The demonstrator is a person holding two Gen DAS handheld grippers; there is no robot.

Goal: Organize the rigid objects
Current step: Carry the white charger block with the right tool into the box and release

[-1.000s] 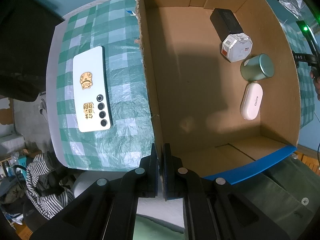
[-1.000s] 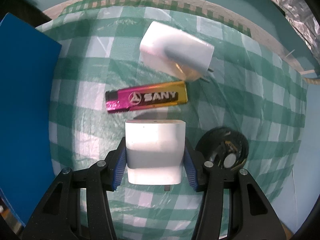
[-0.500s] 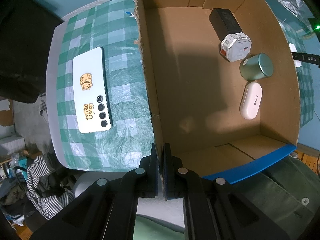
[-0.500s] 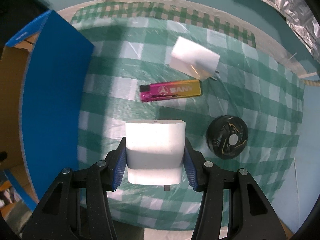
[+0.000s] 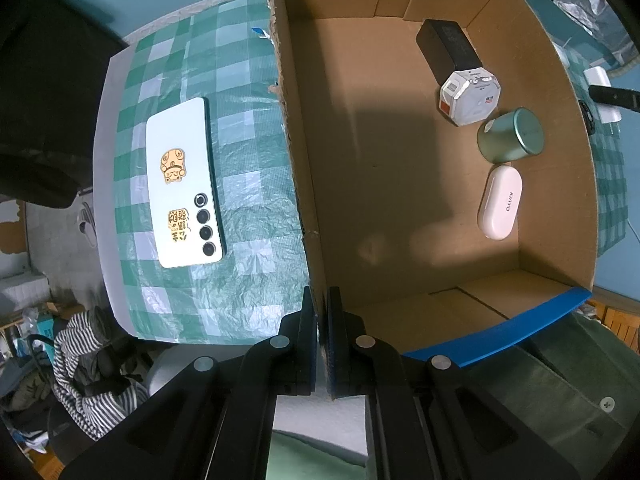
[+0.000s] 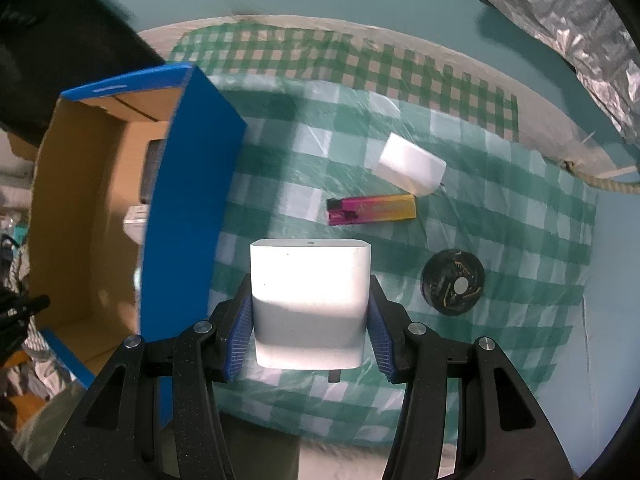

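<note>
Left wrist view, from the left edge: a white phone [image 5: 182, 184] lies face down on the green-checked tabletop [image 5: 248, 152], its long axis running top to bottom of the frame; to its right stands the open cardboard box [image 5: 400, 184], whose torn near wall is pinched at lower centre by the left gripper [image 5: 322, 320], jaws together on the cardboard edge; along the box's right side, from upper right downward, sit a black block [image 5: 446, 50], a white hexagonal pack [image 5: 470, 98], a green tin [image 5: 512, 136] and a white oval case [image 5: 500, 202].

Right wrist view, from the left edge: the same box, blue outside, fills the left of the frame, its open top facing the camera; at lower centre the right gripper [image 6: 310, 334] has its jaws clamped on the two flanks of a white charger [image 6: 310, 300], carried clear above the cloth with a prong showing beneath; further right and higher lie a second white adapter [image 6: 412, 168], a pink-and-gold lighter [image 6: 372, 210] lying across the frame, and a black round disc [image 6: 452, 286].

The drop-off appears to hinge on one relation: the box mouth lies directly left of the held charger, with the blue wall between them, so the right hand looks set to travel left over that rim while the left steadies the box.
</note>
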